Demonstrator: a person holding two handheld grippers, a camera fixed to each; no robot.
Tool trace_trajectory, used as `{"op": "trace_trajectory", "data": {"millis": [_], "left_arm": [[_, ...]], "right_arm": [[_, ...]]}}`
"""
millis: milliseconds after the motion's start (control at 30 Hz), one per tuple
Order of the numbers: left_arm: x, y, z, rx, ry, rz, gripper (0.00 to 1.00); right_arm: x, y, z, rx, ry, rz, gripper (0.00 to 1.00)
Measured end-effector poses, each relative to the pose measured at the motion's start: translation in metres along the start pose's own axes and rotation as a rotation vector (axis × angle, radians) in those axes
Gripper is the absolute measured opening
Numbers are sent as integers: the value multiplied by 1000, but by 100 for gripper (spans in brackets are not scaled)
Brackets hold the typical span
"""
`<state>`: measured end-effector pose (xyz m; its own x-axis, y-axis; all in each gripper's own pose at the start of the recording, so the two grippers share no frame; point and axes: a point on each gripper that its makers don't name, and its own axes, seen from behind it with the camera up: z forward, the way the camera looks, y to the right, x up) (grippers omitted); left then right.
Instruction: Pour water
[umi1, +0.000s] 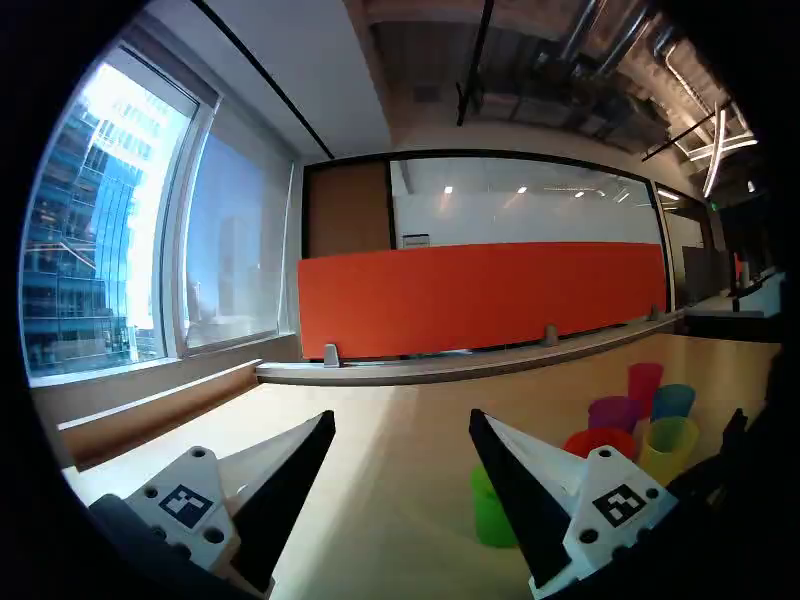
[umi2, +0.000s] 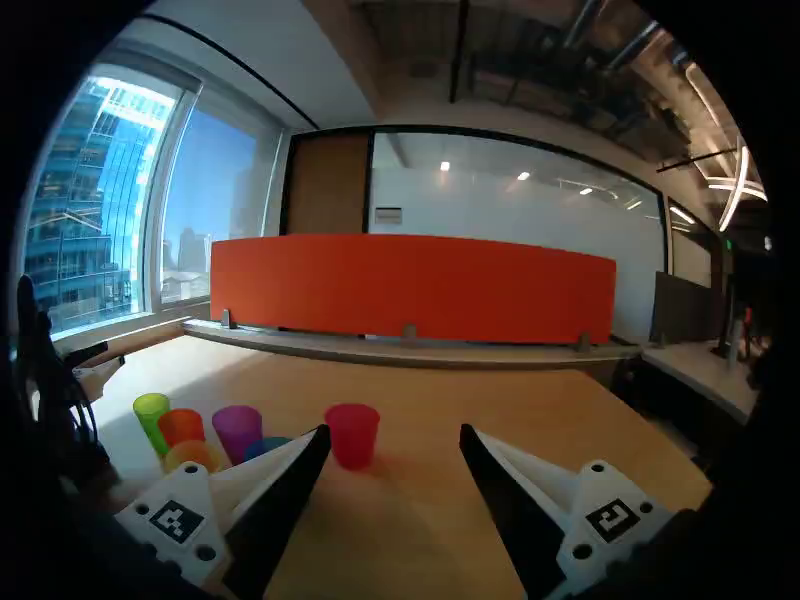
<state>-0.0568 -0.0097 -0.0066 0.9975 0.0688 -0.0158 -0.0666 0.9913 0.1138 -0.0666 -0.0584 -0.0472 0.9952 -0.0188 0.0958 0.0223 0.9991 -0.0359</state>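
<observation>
Cups (umi2: 237, 430) crowd together on the counter (umi2: 500, 420), the pink cup (umi2: 353, 435) just ahead of the right tool (umi2: 393, 432). Both it and the left tool (umi1: 400, 420) gape wide, empty; reaching into that cluster could topple a neighbour.

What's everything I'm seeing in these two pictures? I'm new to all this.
Green cup: one, green, left end of the cluster.
Orange cup: one, orange, beside the green one.
Purple cup: one, purple, mid-cluster.
Yellow cup: one, yellow, in the cluster.
Blue cup: one, blue, partly behind a tong finger.
Pink cup: one, pink-red, apart, ahead of the right tongs.
Desk: one, light wood.
Divider panel: one, orange, desk's back edge.
Windows: several, clear, left wall.
Left tongs: one pair, white and black, open.
Right tongs: one pair, white and black, open.
</observation>
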Motion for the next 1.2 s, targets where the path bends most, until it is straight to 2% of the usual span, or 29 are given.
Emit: {"op": "trace_trajectory", "data": {"millis": [367, 867, 1200], "left_arm": [[-12, -6, 3, -3, -21, -61, 100], [-16, -4, 5, -10, -40, -58, 100], [-16, -3, 5, -11, -42, -56, 100]], "right_arm": [[-6, 2, 2, 0, -5, 2, 100], [-8, 8, -1, -1, 3, 23, 100], [-2, 16, -3, 2, 57, 37, 100]]}}
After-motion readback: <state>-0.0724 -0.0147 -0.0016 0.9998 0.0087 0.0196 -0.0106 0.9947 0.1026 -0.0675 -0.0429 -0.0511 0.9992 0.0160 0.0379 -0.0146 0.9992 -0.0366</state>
